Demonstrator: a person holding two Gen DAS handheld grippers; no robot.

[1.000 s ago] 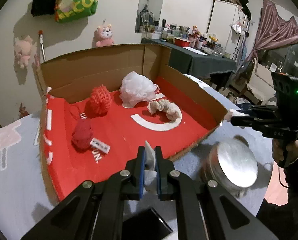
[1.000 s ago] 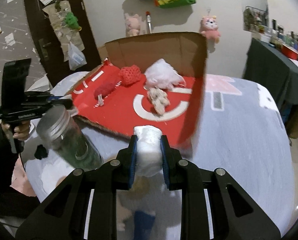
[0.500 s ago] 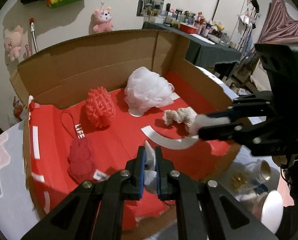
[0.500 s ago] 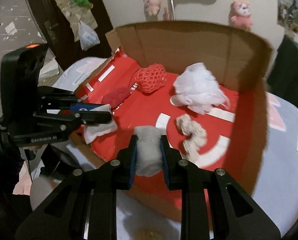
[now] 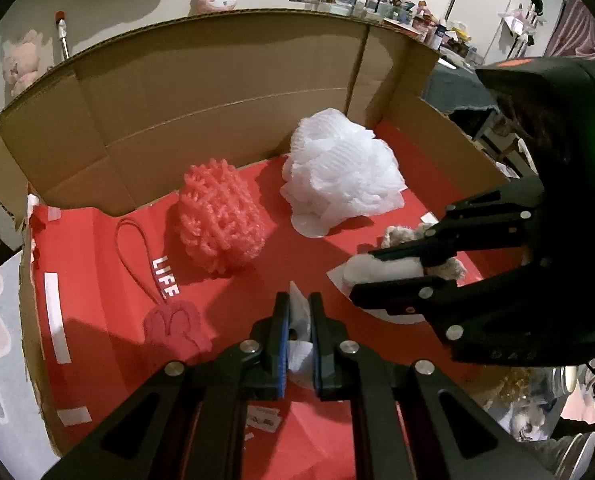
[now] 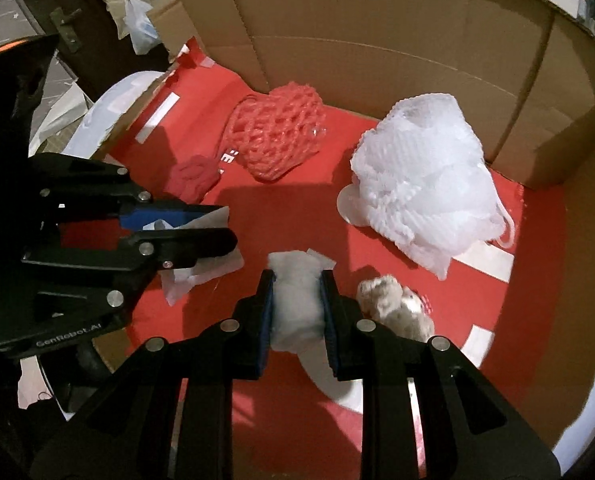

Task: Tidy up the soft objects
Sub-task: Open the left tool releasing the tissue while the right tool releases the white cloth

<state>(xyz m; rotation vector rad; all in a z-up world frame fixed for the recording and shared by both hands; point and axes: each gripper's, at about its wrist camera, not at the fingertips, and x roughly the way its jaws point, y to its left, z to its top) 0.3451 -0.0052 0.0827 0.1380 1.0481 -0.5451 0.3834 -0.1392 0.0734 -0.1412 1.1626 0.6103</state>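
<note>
Left gripper [image 5: 296,334] clamped on thin white tissue [image 6: 201,268]; right gripper [image 6: 297,304] clamped on white cotton wad [image 6: 297,300], both over red box floor [image 5: 109,280]. Lower first, then release at clear centre, w/ sponges at 12 o'clock.

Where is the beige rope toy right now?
The beige rope toy lies on the red floor of the cardboard box, just right of the right gripper and below the white mesh sponge in the right wrist view.

Matt brown cardboard box [image 5: 225,92] – glossy red lining; airy white mesh pouf [image 5: 341,172] (plastic netting), knobbly red foam net [image 5: 221,216].
</note>
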